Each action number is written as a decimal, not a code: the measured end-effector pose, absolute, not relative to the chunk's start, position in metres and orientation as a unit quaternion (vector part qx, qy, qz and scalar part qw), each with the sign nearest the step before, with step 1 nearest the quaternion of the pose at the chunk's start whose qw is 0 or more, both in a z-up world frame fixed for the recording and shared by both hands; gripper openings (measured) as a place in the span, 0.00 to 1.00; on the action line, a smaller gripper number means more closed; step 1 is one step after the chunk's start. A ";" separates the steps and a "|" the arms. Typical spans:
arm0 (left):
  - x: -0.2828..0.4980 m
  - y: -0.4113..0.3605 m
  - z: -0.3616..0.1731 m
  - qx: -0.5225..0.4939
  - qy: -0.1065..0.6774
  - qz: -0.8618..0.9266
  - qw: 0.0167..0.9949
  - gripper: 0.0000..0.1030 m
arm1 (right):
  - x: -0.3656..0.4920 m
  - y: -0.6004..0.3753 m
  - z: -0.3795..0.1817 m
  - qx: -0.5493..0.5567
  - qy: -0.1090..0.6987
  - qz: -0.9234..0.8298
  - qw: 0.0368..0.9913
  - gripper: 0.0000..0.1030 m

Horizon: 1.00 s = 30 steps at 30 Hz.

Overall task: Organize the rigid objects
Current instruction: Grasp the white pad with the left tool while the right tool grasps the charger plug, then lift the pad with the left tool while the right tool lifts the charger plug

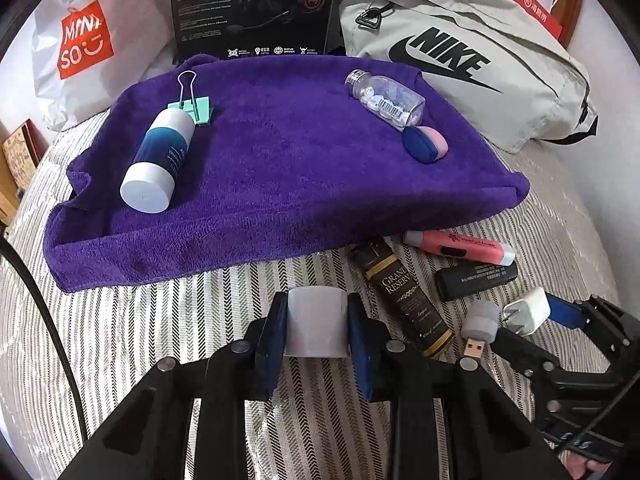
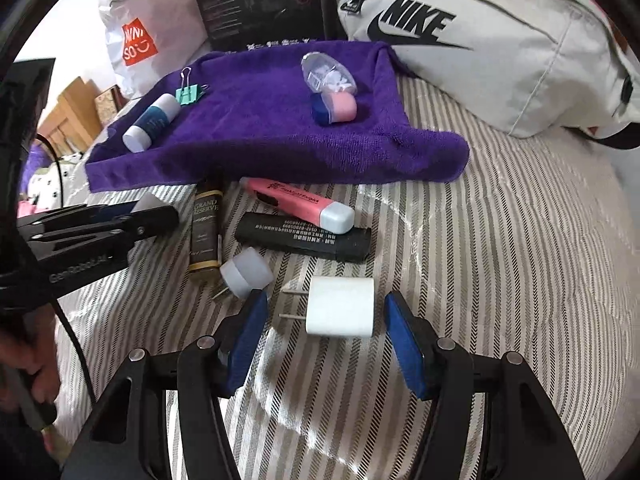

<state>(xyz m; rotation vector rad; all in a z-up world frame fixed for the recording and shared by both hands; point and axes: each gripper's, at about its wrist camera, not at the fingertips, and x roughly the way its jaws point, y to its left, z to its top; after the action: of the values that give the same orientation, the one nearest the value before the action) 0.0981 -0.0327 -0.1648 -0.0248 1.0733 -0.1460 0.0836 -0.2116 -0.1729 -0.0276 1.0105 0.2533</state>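
My left gripper (image 1: 316, 306) is shut on a small pale grey cylinder (image 1: 316, 332), held low over the striped bedding in front of the purple towel (image 1: 280, 168). On the towel lie a blue-and-white tube (image 1: 158, 156), a teal binder clip (image 1: 192, 106), a clear pill bottle (image 1: 386, 98) and a pink-and-blue case (image 1: 426, 144). My right gripper (image 2: 326, 300) stands open around a white charger plug (image 2: 340, 307), with a gap on each side. Just beyond it lie a grey USB light (image 2: 245, 272), a black marker (image 2: 304, 238), a pink highlighter (image 2: 298, 204) and a dark bottle (image 2: 206, 228).
A grey Nike bag (image 1: 460, 56) lies at the back right, a black product box (image 1: 252, 4) stands behind the towel, and a white Miniso bag (image 1: 84, 44) sits at the back left. A black cable (image 1: 44, 312) runs along the left. The striped bedding (image 2: 500, 260) covers the surface.
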 end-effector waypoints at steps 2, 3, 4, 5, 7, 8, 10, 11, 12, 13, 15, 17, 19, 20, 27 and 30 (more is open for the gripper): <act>0.098 -0.032 -0.165 -0.012 0.510 -0.071 0.857 0.27 | 0.082 -0.209 -0.174 -0.029 0.473 0.107 0.874 0.49; 0.097 -0.032 -0.165 -0.011 0.508 -0.072 0.858 0.27 | 0.082 -0.209 -0.173 -0.039 0.473 0.105 0.874 0.44; 0.096 -0.032 -0.165 -0.010 0.508 -0.073 0.859 0.28 | 0.082 -0.212 -0.172 -0.037 0.474 0.109 0.873 0.43; 0.096 -0.032 -0.164 -0.009 0.508 -0.073 0.858 0.28 | 0.082 -0.216 -0.172 -0.028 0.479 0.115 0.870 0.43; 0.094 -0.031 -0.164 -0.005 0.509 -0.072 0.858 0.27 | 0.081 -0.226 -0.170 -0.008 0.488 0.120 0.864 0.43; 0.093 -0.031 -0.163 -0.002 0.509 -0.071 0.858 0.27 | 0.081 -0.229 -0.170 -0.003 0.490 0.121 0.863 0.43; 0.091 -0.033 -0.164 0.009 0.507 -0.067 0.860 0.27 | 0.079 -0.228 -0.171 -0.006 0.488 0.122 0.864 0.43; 0.090 -0.035 -0.164 0.016 0.503 -0.064 0.862 0.28 | 0.079 -0.225 -0.171 -0.015 0.486 0.120 0.865 0.43; 0.090 -0.036 -0.164 0.020 0.501 -0.063 0.863 0.28 | 0.078 -0.222 -0.171 -0.026 0.486 0.117 0.866 0.43; 0.090 -0.036 -0.164 0.022 0.498 -0.063 0.864 0.27 | 0.079 -0.219 -0.171 -0.034 0.488 0.116 0.864 0.43; 0.089 -0.033 -0.164 0.015 0.501 -0.069 0.863 0.27 | 0.079 -0.221 -0.169 -0.022 0.500 0.125 0.856 0.43; 0.087 -0.026 -0.162 0.009 0.505 -0.071 0.860 0.27 | 0.077 -0.227 -0.162 0.011 0.499 0.147 0.854 0.43; 0.084 -0.018 -0.161 0.005 0.502 -0.064 0.862 0.27 | 0.076 -0.226 -0.158 -0.004 0.498 0.141 0.856 0.43; 0.084 -0.013 -0.160 -0.002 0.502 -0.065 0.862 0.27 | 0.076 -0.226 -0.157 -0.009 0.498 0.140 0.856 0.42; 0.081 0.014 -0.150 -0.039 0.502 -0.071 0.861 0.27 | 0.075 -0.221 -0.149 -0.041 0.496 0.147 0.855 0.42; 0.082 0.022 -0.144 -0.061 0.498 -0.078 0.862 0.27 | 0.079 -0.220 -0.142 -0.036 0.492 0.155 0.856 0.43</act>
<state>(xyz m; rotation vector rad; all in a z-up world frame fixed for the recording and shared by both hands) 0.0818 0.0222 -0.1436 -0.1278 1.0438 -0.1638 0.0793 -0.2198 -0.1425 -0.0764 1.0349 0.3256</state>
